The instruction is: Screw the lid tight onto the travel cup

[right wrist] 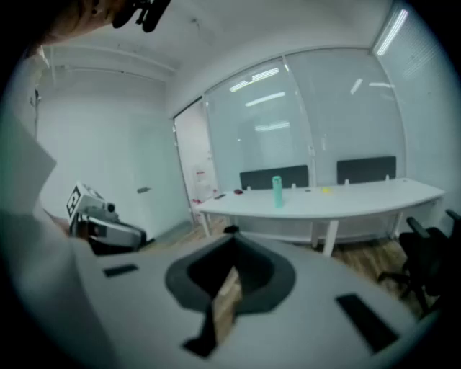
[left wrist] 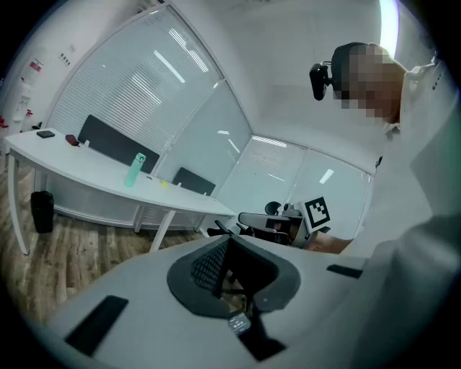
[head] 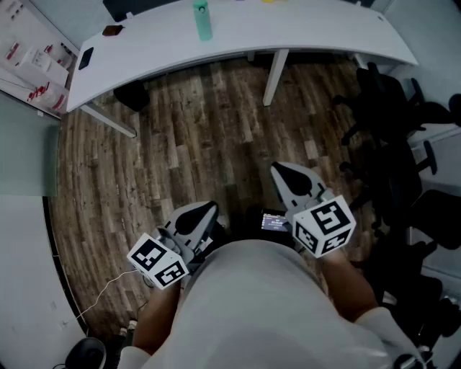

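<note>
Jaws together, left gripper, right gripper, travel cup well apart on table

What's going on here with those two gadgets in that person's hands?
A person stands back from the curved white table, holding a two-jaw gripper in each hand. The left gripper and right gripper are both shut and empty. The mint-green travel cup stands upright on that table, well away; nothing is being handled yet.
</note>
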Demonstrator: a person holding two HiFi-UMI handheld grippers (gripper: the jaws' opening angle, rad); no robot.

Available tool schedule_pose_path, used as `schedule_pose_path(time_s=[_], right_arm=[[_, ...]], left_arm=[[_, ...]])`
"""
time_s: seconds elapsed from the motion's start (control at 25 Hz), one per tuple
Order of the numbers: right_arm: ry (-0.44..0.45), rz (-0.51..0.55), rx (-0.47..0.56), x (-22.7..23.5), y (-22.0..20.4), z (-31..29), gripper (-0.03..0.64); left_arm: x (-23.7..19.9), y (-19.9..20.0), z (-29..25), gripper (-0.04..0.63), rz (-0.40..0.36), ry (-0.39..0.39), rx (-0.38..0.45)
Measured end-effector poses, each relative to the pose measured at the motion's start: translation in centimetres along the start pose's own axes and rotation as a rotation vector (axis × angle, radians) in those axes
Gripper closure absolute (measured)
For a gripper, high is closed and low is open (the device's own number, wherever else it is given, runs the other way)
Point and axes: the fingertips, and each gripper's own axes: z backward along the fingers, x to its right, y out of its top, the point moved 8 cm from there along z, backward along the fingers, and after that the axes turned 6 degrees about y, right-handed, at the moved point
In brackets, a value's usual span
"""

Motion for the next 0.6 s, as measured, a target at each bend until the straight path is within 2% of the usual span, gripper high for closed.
schedule_pose_path(time_s=[0.6], right_arm=[[-0.015, 0.030, -0.004, 1.9, 0.2, -1.3, 0.595]], left_arm=[[-1.4, 0.8, -1.9, 0.578, -0.004, 0.007, 0.003]])
